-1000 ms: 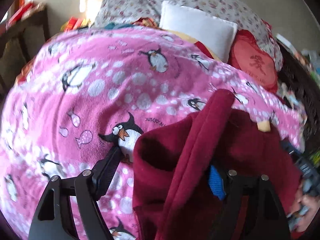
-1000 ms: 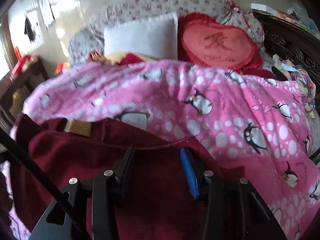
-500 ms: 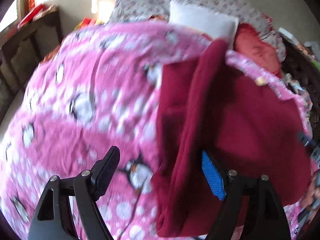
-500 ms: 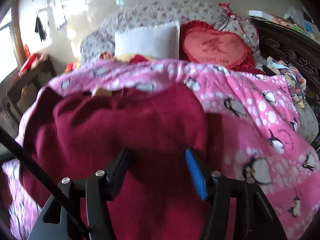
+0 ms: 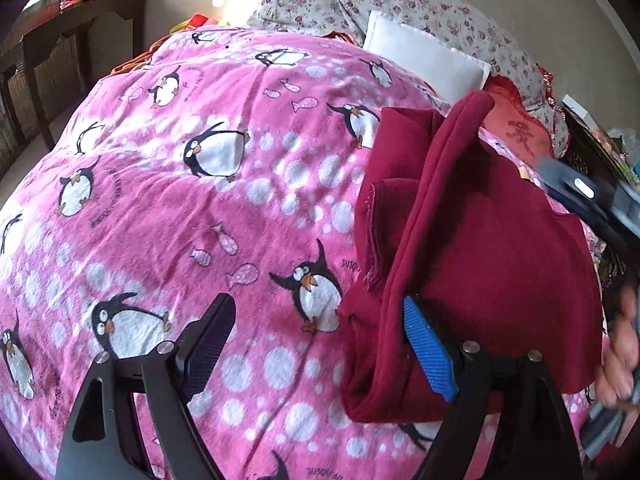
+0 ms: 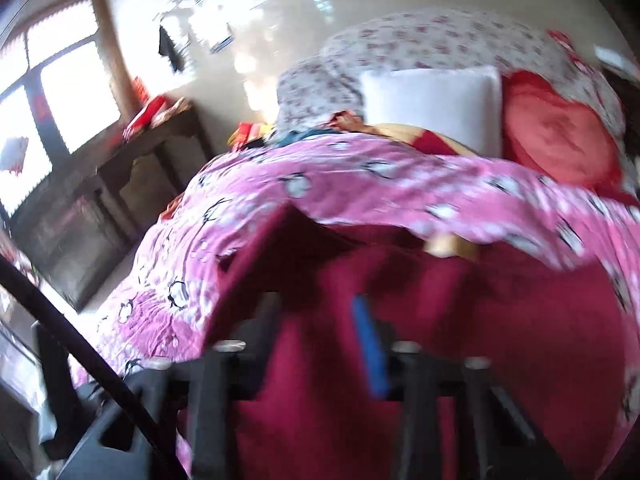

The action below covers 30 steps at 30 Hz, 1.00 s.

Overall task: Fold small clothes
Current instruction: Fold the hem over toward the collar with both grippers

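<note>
Dark red garment (image 5: 500, 240) lies on the pink penguin blanket (image 5: 200, 200), on that blanket's right side as the left wrist camera sees it, with a thick folded band running up its left edge. A small tan label (image 6: 452, 246) sits at the garment's far edge. The left gripper (image 5: 320, 332) stands with jaws wide; its blue-padded finger (image 5: 428, 352) lies against the garment's folded band, while the black finger (image 5: 208, 328) is over bare blanket, apart from the garment. The right gripper (image 6: 320, 328) is above the garment; this view is blurred, and whether its jaws hold cloth cannot be told. Beyond the blanket's far edge lie a white pillow (image 5: 424, 60), a red heart cushion (image 6: 560, 140) and floral bedding (image 5: 400, 4). A dark wooden table (image 5: 60, 36) stands off the blanket's left side.
</note>
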Motion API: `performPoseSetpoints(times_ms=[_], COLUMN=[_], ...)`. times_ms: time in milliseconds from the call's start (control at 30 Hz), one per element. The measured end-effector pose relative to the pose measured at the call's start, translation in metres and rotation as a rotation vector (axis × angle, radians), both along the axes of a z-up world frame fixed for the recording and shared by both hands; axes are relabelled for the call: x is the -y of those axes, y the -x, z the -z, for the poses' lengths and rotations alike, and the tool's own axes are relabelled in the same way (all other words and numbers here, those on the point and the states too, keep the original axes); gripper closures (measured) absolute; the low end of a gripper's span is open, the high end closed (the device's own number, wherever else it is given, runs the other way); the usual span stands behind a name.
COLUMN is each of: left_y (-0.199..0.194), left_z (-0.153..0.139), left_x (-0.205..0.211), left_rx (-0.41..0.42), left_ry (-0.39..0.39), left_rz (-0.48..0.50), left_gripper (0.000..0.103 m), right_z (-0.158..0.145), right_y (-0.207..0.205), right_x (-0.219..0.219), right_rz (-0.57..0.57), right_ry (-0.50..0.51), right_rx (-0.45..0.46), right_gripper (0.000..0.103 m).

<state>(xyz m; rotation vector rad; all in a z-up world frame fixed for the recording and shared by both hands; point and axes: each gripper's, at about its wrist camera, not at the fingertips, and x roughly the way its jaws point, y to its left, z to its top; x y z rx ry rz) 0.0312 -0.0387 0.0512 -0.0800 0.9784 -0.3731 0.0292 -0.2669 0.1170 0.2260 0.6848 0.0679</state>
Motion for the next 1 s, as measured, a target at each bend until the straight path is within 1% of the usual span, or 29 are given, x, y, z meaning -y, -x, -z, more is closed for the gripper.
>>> performPoseSetpoints(times_ms=[100,133,200,267,333,367,400,467,533,567,600,633,667,700,733,800,933,1000], left_y=[0.001,0.001,0.001,0.002,0.001,0.000,-0.001,-0.001,-0.002,-0.002,-0.001,-0.002,-0.003,-0.005,-0.005,-0.004,-0.004,-0.005], left_z=[0.000,0.001,0.002,0.003,0.005,0.006,0.008,0.009,0.011,0.012,0.013,0.013,0.014,0.017,0.018,0.017,0.016,0.017], left_x=[-0.006,-0.007,-0.008,-0.011,-0.013,-0.014,-0.014,-0.013,-0.011,-0.011,-0.011,-0.010,-0.010,-0.008,-0.008,-0.008,-0.009,-0.011], left_rx=[0.001,-0.007,-0.021,-0.014,-0.016,-0.024,-0.030,-0.034,-0.035,-0.035,-0.034,-0.030,-0.027,-0.031,-0.035,-0.033,-0.034,-0.042], left_ry=[0.031,0.046,0.058,0.064,0.072,0.079,0.082,0.074,0.064,0.063,0.062,0.059,0.053,0.048,0.047,0.056,0.066,0.071], left_rz=[0.006,0.007,0.024,0.029,0.038,0.041,0.042,0.047,0.048,0.047,0.045,0.044,0.043,0.042,0.043,0.047,0.048,0.049], left_gripper=[0.019,0.019,0.019,0.019,0.018,0.018,0.018,0.018,0.018,0.018,0.017,0.016,0.015,0.015,0.014,0.013,0.011,0.011], right_z=[0.005,0.007,0.016,0.023,0.024,0.024,0.024,0.025,0.027,0.029,0.030,0.031,0.031,0.032,0.031,0.026,0.014,0.011], right_y=[-0.028,-0.037,-0.060,-0.073,-0.076,-0.075,-0.073,-0.075,-0.083,-0.087,-0.091,-0.094,-0.096,-0.098,-0.097,-0.091,-0.079,-0.074], right_x=[-0.018,-0.022,-0.034,-0.039,-0.042,-0.043,-0.044,-0.051,-0.064,-0.073,-0.079,-0.087,-0.092,-0.094,-0.095,-0.095,-0.096,-0.093], right_rz=[-0.002,0.002,0.003,-0.002,0.019,0.034,0.044,0.024,0.010,0.017,0.008,-0.006,-0.012,-0.024,-0.038,-0.053,-0.080,-0.077], right_ry=[-0.046,-0.046,-0.039,-0.065,-0.071,-0.069,-0.073,-0.058,0.047,0.123,0.152,0.176,0.192,0.193,0.173,0.138,0.168,0.197], right_rx=[-0.007,-0.015,-0.052,-0.079,-0.074,-0.066,-0.058,-0.071,-0.101,-0.108,-0.110,-0.105,-0.107,-0.114,-0.112,-0.095,-0.070,-0.080], right_gripper=[0.072,0.072,0.072,0.071,0.052,0.032,0.028,0.028,0.044,0.058,0.058,0.058,0.049,0.034,0.029,0.027,0.029,0.029])
